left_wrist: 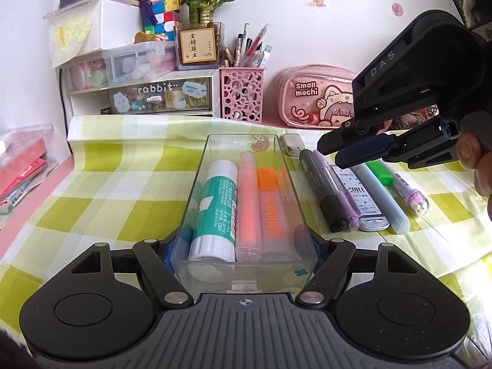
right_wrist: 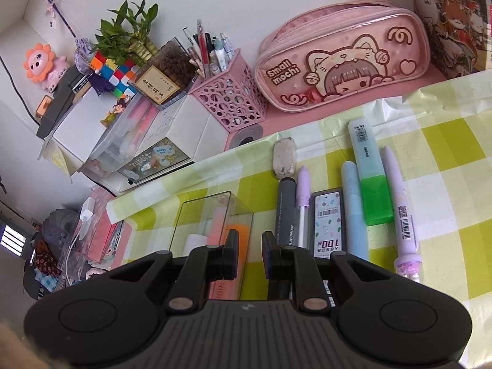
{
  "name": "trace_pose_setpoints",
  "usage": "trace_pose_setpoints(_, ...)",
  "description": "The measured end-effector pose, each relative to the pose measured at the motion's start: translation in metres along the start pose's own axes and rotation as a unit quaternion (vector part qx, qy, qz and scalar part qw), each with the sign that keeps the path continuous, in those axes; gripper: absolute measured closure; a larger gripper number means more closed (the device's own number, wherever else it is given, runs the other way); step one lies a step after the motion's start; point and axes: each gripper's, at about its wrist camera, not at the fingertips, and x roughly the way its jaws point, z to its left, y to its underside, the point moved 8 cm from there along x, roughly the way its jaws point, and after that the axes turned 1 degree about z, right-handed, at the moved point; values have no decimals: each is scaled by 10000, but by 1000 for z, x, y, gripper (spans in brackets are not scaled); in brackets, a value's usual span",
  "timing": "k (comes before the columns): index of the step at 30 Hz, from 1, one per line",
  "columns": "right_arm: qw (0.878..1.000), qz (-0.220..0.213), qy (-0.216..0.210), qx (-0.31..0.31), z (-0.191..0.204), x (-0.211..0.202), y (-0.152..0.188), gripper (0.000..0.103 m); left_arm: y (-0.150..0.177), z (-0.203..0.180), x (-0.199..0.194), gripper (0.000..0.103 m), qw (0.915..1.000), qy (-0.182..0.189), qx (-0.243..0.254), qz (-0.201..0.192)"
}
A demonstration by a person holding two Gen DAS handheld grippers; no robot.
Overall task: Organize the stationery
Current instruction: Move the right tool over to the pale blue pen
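My left gripper (left_wrist: pixel 244 246) is shut on the near end of a clear plastic box (left_wrist: pixel 212 153) on the checked cloth. The box holds a teal glue stick (left_wrist: pixel 215 207), a pink highlighter (left_wrist: pixel 248 203) and an orange highlighter (left_wrist: pixel 272 209). My right gripper (right_wrist: pixel 249 250) is open with a narrow gap and empty, hovering above the box's right wall (right_wrist: pixel 243 215); it also shows in the left wrist view (left_wrist: pixel 341 150). To the right lie a grey marker (right_wrist: pixel 286 212), a purple pen (right_wrist: pixel 303 203), a lead case (right_wrist: pixel 329 224), a blue highlighter (right_wrist: pixel 353 209) and a green-capped highlighter (right_wrist: pixel 370 178).
A white eraser (right_wrist: pixel 284 160) lies beyond the row, and a purple pen with a glitter cap (right_wrist: pixel 402 212) at its right. A pink pen cup (right_wrist: pixel 230 101), a pink pencil case (right_wrist: pixel 341 58) and drawer units (left_wrist: pixel 147 92) stand along the back wall.
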Motion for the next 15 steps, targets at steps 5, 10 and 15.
trace_pose_setpoints(5, 10000, -33, 15, 41, -12, 0, -3, 92, 0, 0, 1, 30, 10000, -83, 39, 36)
trace_pose_setpoints(10, 9998, -72, 180, 15, -29, 0, -7, 89, 0, 1, 2, 30, 9999, -101, 62, 75)
trace_pose_setpoints(15, 9993, -223, 308, 61, -43, -10, -13, 87, 0, 1, 2, 30, 9999, -98, 65, 88)
